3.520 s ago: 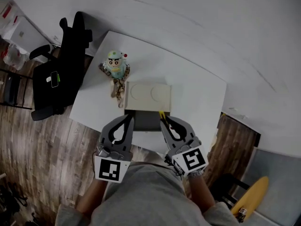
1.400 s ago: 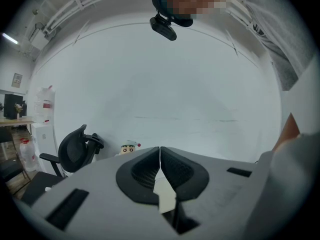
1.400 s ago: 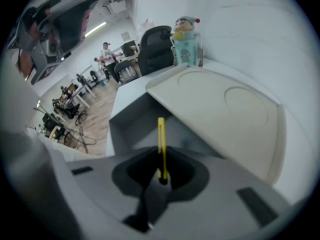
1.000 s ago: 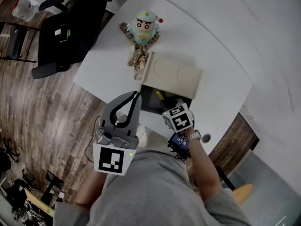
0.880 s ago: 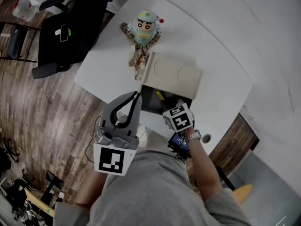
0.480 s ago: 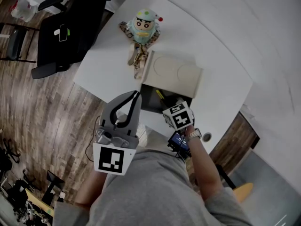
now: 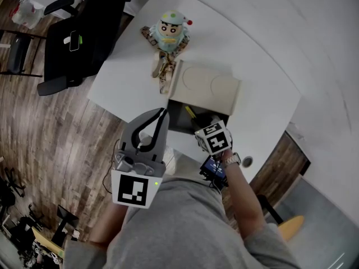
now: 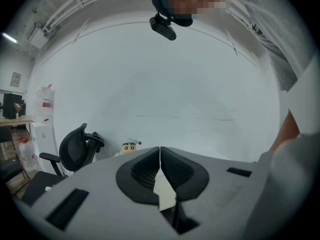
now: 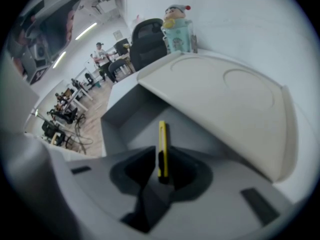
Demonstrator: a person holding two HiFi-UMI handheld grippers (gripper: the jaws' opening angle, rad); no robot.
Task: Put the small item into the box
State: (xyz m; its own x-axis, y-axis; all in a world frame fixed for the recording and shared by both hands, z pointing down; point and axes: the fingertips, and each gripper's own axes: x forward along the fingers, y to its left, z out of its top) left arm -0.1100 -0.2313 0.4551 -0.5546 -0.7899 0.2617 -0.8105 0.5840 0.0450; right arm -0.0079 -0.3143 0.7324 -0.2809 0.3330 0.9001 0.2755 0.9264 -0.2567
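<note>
Step in hand: lowering the item into the box; release not yet made.

The slim yellow plastic stick (image 9: 161,149) is pinched upright between the narrow jaws of the right hand-held gripper (image 9: 161,158), its free end reaching over the cavity of the open grey box (image 9: 122,116). The cream hinged lid (image 9: 225,104) stands swung back at 12 o'clock of the cavity. The left hand-held gripper (image 8: 160,160) is closed on nothing and is parked at 9 o'clock of the right one, over the near edge of the white desk (image 7: 129,77).

Next move, as judged: the jaws are to be parted so the stick drops clear of the walls.

Against 3.5 s ago: the right hand-held gripper has been tipped down into the opening. Over the last second, little change is noted.
</note>
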